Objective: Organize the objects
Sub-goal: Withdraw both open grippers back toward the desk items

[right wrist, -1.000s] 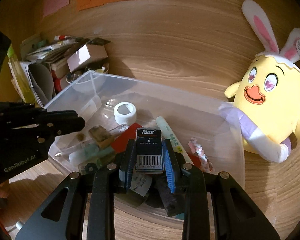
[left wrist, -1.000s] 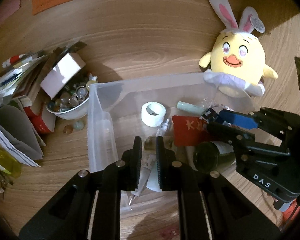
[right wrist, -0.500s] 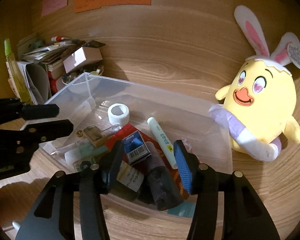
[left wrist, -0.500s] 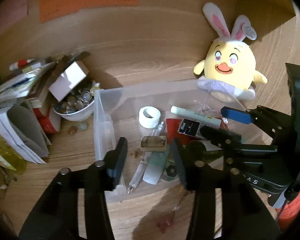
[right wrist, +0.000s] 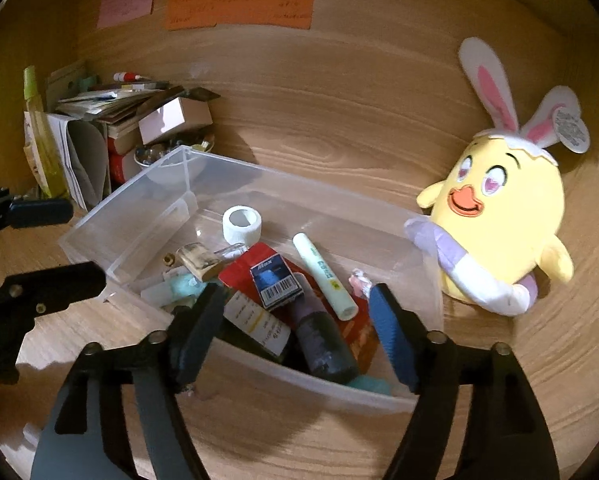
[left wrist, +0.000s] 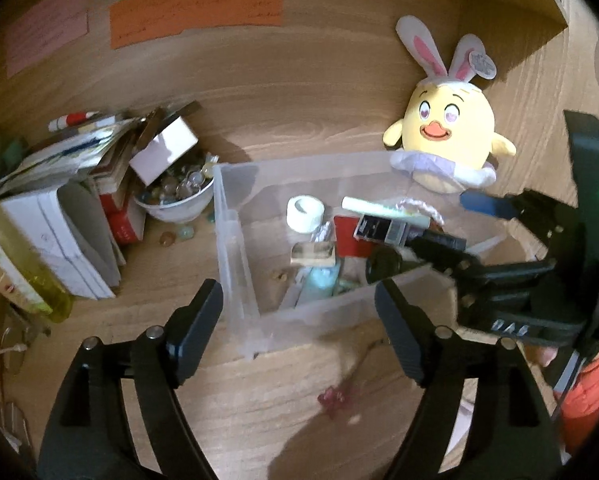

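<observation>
Both grippers stand over the near edge of the clear rectangular plastic storage bin (right wrist: 147,216) on the wood-grain desk (right wrist: 339,120). The jaws of the left gripper (left wrist: 299,312) have just been opening; they stand wide apart with nothing between them. The jaws of the right gripper (right wrist: 295,320) have likewise just been opening and hold nothing.

The small black staple box with a barcode label (right wrist: 277,286) lies inside the bin, on the red flat packet (right wrist: 243,264). Beside it lie the pale green tube-shaped marker (right wrist: 325,276), the dark cylindrical bottle (right wrist: 323,344) and the white roll of tape (right wrist: 241,222).

Risks from this state:
- The bin contents are heaped. The staple box rests tilted on the pile, so it may slide when further items land.
- The two grippers work close together. A careless reach may bring them into collision.
- The white bowl of glass marbles (left wrist: 175,196) sits just beside the bin under a leaning stack of papers and books (left wrist: 71,200). A nudge of the bin may spill the marbles.
- A small pink object (left wrist: 335,398) lies loose on the desk near the bin; it is too blurred to identify.
</observation>
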The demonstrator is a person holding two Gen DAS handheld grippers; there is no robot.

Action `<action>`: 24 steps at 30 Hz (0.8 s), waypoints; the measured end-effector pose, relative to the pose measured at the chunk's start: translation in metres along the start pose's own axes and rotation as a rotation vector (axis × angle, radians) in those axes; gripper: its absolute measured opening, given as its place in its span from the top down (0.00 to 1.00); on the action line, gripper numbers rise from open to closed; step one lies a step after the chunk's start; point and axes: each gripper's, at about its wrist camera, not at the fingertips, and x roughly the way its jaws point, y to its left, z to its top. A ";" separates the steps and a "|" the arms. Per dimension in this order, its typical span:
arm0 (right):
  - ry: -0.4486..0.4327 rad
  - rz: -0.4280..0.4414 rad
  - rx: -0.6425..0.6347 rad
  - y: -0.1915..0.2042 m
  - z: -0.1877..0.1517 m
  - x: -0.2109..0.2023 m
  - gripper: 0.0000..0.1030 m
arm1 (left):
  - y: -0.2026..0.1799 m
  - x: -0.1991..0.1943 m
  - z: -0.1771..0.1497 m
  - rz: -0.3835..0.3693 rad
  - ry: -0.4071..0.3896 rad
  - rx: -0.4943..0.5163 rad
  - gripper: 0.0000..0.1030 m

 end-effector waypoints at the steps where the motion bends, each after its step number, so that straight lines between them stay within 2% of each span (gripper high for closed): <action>1: -0.001 -0.001 0.002 -0.001 -0.001 -0.003 0.28 | 0.001 -0.001 -0.003 0.002 0.006 0.000 0.23; 7: -0.013 -0.001 0.014 -0.005 -0.009 -0.022 0.28 | 0.007 -0.003 -0.022 0.002 0.040 -0.007 0.23; 12: -0.011 0.035 0.026 -0.003 -0.024 -0.040 0.27 | 0.011 0.000 -0.035 -0.001 0.079 -0.010 0.23; 22: 0.079 0.136 0.049 0.015 -0.076 -0.050 0.25 | -0.004 0.024 -0.065 -0.051 0.193 0.029 0.23; 24: 0.092 0.165 0.053 0.018 -0.084 -0.052 0.25 | -0.007 0.028 -0.067 -0.065 0.205 0.036 0.32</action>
